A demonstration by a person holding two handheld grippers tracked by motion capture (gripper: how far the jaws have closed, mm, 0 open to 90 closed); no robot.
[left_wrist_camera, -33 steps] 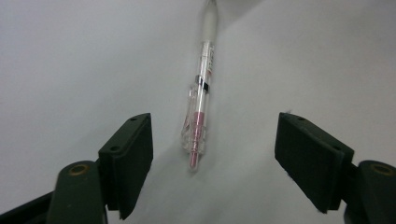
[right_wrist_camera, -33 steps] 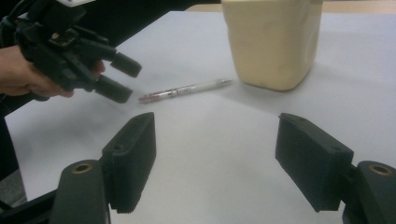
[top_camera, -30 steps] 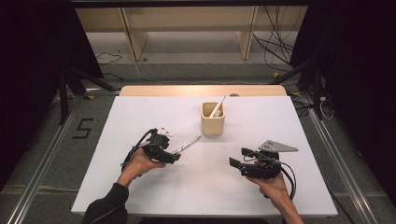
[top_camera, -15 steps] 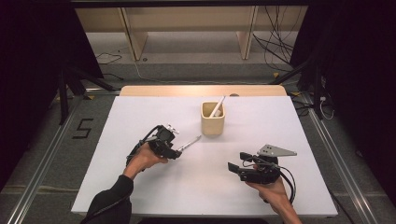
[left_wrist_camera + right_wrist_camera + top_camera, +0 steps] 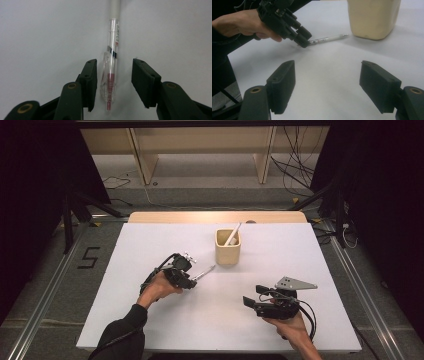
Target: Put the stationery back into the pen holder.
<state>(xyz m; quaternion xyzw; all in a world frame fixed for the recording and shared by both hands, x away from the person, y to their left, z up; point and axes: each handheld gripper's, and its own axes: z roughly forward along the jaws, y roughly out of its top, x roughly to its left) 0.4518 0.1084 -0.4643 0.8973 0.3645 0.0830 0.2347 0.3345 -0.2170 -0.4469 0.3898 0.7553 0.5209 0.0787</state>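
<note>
- The thing in hand is a slim pen with a clear plastic barrel, a pink inside and a white front part [image 5: 112, 62]. It lies flat on the white table top [image 5: 150, 320], a little to the left of a small beige square cup [image 5: 228, 251], with its white end pointing toward this cup.
- The left gripper [image 5: 113, 83] is lowered over the clip end of the pen. Its jaws have just been closing, and the pen is between them, but in the left gripper view there is a gap on both sides, so the pads do not press it yet. The opening is about half, not wide and not shut.
- I think the gripper comes along the length of the pen so that the two pads can meet the thin barrel from its sides; this way the pen should not roll away when they close.
- The left hand [image 5: 157, 287] holds the tool low and tilted down toward the table, which fits a pick-up from a flat surface.
- The right gripper [image 5: 327, 85] is well apart from the pen, near the front right part of the table. Its jaws stand wide and nothing is between them. It seems to wait there so that it leaves free room for the left one.
- In the beige cup a white stick-like pen [image 5: 232, 235] leans against the rim. From this I judge that the cup is the place for pens, and the lying pen probably goes there too.
</note>
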